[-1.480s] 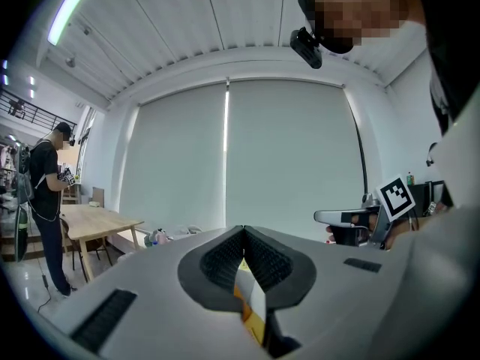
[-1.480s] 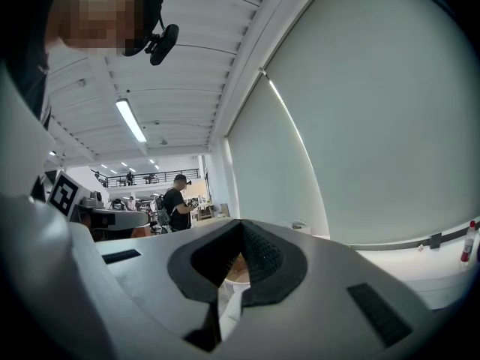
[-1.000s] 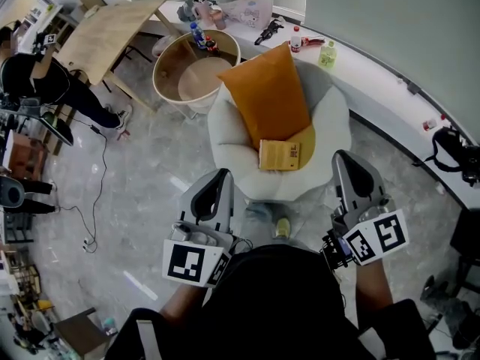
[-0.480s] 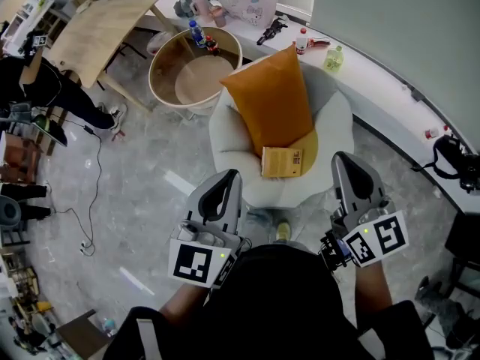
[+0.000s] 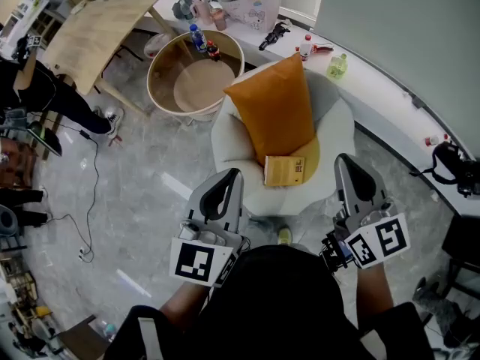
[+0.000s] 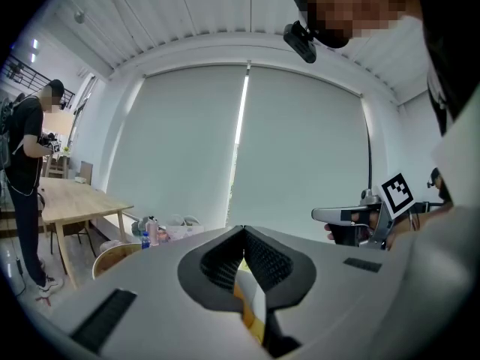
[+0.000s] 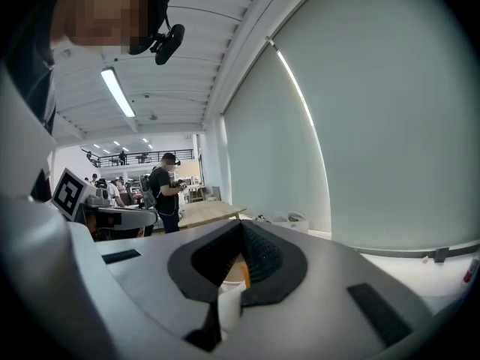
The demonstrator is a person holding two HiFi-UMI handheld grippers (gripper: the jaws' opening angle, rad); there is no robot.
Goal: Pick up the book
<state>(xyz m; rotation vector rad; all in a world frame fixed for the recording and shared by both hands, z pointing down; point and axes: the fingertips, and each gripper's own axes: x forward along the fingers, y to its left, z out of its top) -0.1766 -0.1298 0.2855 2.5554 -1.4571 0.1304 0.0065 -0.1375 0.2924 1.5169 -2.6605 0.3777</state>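
The book (image 5: 285,170), thin with a yellow cover, lies flat on the seat of a round white armchair (image 5: 232,145). It rests against the lower end of a large orange cushion (image 5: 276,107). My left gripper (image 5: 225,182) hovers just short of the chair's front left edge, shut and empty. Its closed jaws (image 6: 244,235) point at the chair, and a sliver of orange and white shows below them. My right gripper (image 5: 351,167) is beside the chair's right edge, also shut with nothing in it (image 7: 241,227). The book lies between the two grippers, slightly ahead of them.
A round wooden table (image 5: 195,77) with bottles stands behind the chair, and a slanted wooden tabletop (image 5: 101,28) lies further left. A curved white ledge (image 5: 375,88) with bottles and clutter runs behind and right. A person (image 5: 37,88) stands at far left. Cables trail over the floor.
Both grippers have moved forward toward the chair, still shut. The chair and book now sit closer to them in the head view.
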